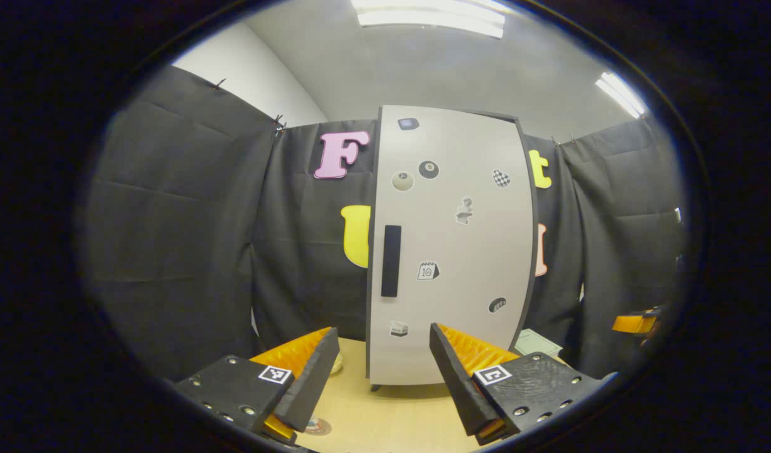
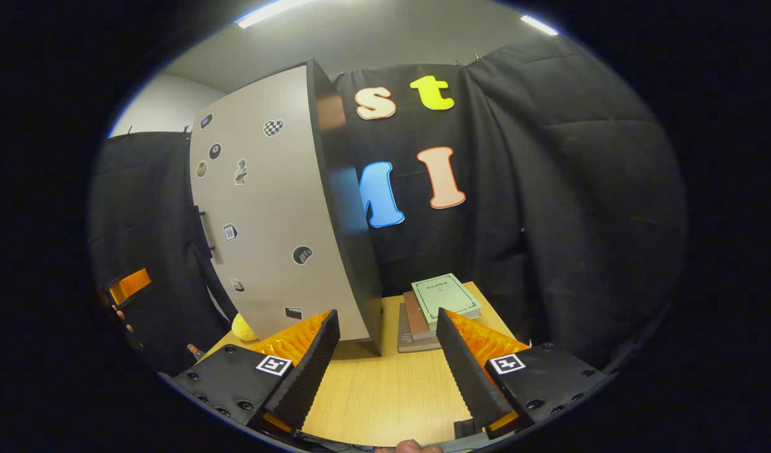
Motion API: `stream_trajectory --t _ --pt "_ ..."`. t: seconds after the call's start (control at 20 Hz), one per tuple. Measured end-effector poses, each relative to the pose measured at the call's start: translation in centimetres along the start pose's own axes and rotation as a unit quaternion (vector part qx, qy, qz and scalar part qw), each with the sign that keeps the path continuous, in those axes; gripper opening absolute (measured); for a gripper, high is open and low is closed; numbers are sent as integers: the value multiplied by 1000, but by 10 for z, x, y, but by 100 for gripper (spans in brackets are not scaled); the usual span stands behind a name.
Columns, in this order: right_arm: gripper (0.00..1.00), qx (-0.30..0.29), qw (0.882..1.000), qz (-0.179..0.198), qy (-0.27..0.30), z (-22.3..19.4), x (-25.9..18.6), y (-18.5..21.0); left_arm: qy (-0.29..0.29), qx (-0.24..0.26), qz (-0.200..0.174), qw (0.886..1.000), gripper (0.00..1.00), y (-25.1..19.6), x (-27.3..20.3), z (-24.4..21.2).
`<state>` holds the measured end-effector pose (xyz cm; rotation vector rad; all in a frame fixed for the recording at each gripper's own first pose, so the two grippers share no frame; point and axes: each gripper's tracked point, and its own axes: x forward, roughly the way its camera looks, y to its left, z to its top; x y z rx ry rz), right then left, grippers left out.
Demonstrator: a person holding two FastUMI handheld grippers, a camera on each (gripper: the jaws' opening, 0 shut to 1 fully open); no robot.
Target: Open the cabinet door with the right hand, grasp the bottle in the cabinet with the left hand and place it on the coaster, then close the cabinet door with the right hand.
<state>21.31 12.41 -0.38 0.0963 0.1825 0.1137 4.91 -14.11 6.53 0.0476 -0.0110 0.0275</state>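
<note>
Both grippers, left (image 1: 379,371) and right (image 2: 385,358), hover spread and empty over the table (image 2: 385,396). Cabinet door (image 1: 451,251) stands closed ahead, its upright handle (image 1: 391,260) left of the right gripper; bottle presumably inside.

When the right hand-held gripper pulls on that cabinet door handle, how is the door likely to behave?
The cabinet door looks like a rigid flat panel, so it should swing rather than flex. Its black bar handle sits at one edge, probably opposite the hinge, giving leverage. The tall, narrow cabinet stands free on the table and might shift if tugged hard.
</note>
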Motion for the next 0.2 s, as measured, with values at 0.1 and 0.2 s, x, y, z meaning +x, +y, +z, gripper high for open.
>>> stream_trajectory --t 0.1,0.2 --pt "98 1 1000 -14 5 -5 9 5 -3 3 -7 1000 87 13 3 -6" --pt "99 12 999 -16 25 -13 14 12 -11 -6 -13 1000 90 22 7 -12"
